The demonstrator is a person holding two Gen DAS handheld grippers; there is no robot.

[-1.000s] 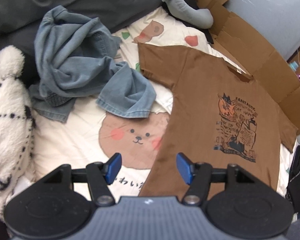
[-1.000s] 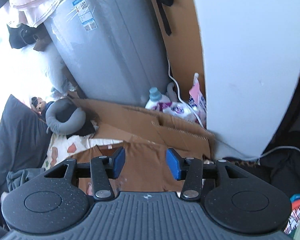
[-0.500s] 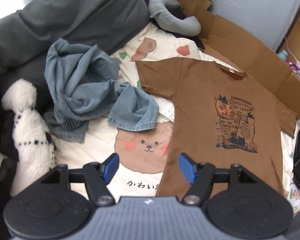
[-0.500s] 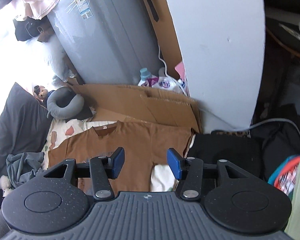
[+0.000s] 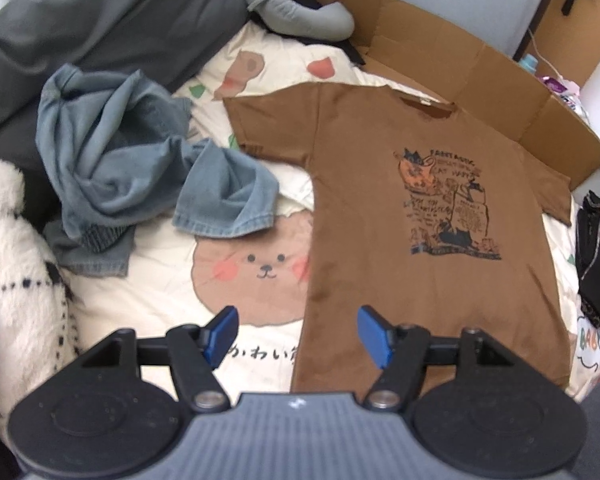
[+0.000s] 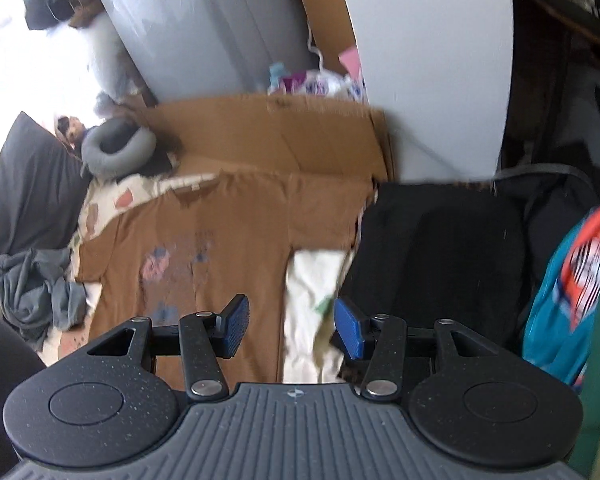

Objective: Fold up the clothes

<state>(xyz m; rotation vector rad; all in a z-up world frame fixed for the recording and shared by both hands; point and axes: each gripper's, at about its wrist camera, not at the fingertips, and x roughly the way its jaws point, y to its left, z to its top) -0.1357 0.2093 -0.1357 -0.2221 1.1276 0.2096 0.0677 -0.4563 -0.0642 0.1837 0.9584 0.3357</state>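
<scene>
A: What is hard to make out?

B: The right wrist view is blurred by motion; the brown T-shirt shows there with its print smeared, and a black garment lies beside its sleeve; the left gripper's own body cuts off the shirt's hem.

A: Where is the shirt relative to the grippers?

B: It lies flat, face up, on a bear-print blanket, crumpled jeans to its left; the left gripper hovers above the bottom left corner, jaws released, nothing between; the right gripper hangs released over the shirt's right edge.

A: Any writing?

B: "FANTASTIC" partly legible on the shirt; Japanese characters on the blanket.
</scene>
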